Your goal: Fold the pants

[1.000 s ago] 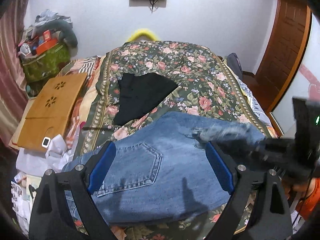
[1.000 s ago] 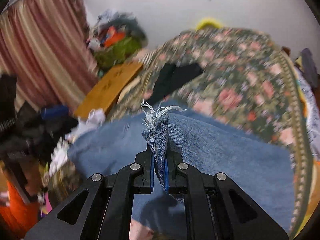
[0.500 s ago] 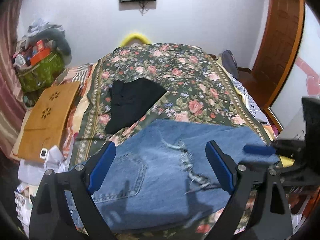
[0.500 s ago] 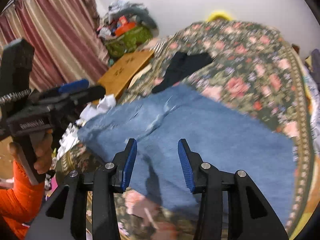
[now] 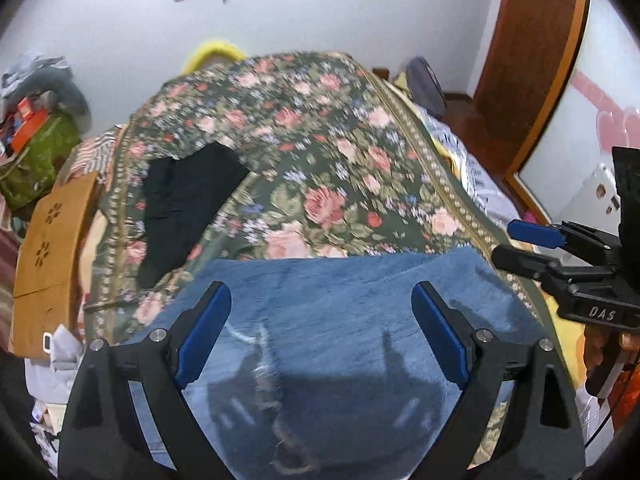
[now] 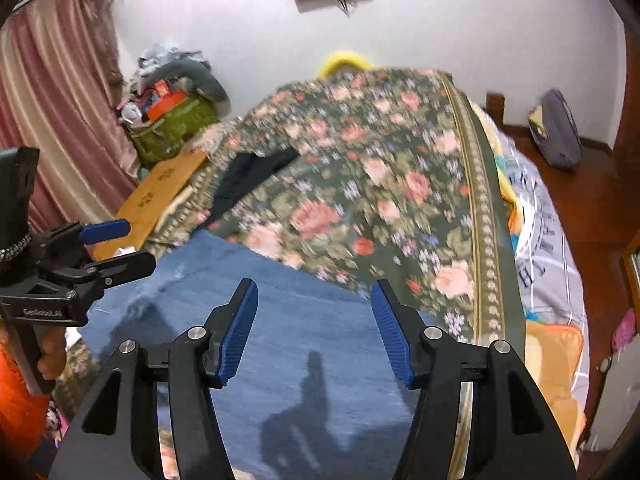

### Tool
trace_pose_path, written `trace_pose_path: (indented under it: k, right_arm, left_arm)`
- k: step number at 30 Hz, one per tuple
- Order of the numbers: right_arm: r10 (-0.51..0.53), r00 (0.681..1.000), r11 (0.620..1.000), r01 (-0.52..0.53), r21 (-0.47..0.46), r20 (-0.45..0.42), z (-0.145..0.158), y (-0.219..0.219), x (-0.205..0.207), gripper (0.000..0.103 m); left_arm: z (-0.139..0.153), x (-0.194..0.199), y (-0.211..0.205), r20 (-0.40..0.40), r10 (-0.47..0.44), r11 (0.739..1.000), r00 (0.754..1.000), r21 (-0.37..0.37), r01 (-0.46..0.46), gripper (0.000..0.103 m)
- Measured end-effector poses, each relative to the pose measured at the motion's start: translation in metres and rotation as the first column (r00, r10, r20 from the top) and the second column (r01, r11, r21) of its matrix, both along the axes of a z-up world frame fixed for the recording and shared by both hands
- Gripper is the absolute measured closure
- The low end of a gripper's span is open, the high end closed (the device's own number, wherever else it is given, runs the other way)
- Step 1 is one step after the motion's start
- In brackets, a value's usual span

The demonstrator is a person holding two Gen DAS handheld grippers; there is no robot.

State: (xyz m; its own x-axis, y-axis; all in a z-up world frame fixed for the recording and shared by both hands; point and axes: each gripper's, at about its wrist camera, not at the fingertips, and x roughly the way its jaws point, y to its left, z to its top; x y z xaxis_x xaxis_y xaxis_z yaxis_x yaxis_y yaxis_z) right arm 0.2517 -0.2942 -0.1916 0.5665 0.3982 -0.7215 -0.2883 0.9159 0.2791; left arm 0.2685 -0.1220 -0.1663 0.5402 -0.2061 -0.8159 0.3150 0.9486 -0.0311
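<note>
Blue denim jeans (image 5: pixel 332 320) lie folded flat on the near end of a floral bedspread (image 5: pixel 320 184); a frayed hem shows near the bottom of the left wrist view. They also show in the right wrist view (image 6: pixel 288 344). My left gripper (image 5: pixel 322 332) is open and empty above the jeans. My right gripper (image 6: pixel 316 332) is open and empty above them too. Each gripper shows at the other view's edge: the right one (image 5: pixel 520 248), the left one (image 6: pixel 120 248).
A black garment (image 5: pixel 184 204) lies on the bedspread beyond the jeans. A wooden board (image 5: pixel 48 256) and white clutter sit left of the bed. A green bag (image 6: pixel 172 128) with a pile stands by the curtain. A wooden door (image 5: pixel 528 72) is on the right.
My right gripper was shut on the jeans' frayed hem, then let go and opened wide. The jeans now lie flat. Both grippers have drawn lower and closer over the denim.
</note>
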Motion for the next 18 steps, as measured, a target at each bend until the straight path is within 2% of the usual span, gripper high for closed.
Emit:
trace_pose_path:
  k: [8,10,13,18]
  right_arm:
    - [0.052,0.98,0.996,-0.066,-0.067,-0.193,-0.065,0.0,0.011,0.048]
    - [0.061,0.98,0.994,-0.076,-0.074,-0.189,-0.071,-0.001,0.004,0.045]
    - [0.065,0.983,0.995,-0.077,-0.069,-0.173,-0.072,-0.007,-0.009,0.035]
    - [0.037,0.986,0.998,-0.044,-0.04,-0.163,-0.072,-0.02,-0.032,0.033]
  left_arm:
    - [-0.063,0.017,-0.03,-0.153,-0.018,0.992,0.988,0.118,0.036,0.011]
    - [-0.079,0.016,-0.032,-0.203,-0.022,0.988,0.979,0.145,0.052,0.01]
    - [-0.083,0.005,-0.027,-0.168,-0.032,0.989,0.985,0.141,0.056,0.005]
    - [-0.08,-0.006,-0.023,-0.161,-0.034,0.987,0.986,0.15,0.059,0.005]
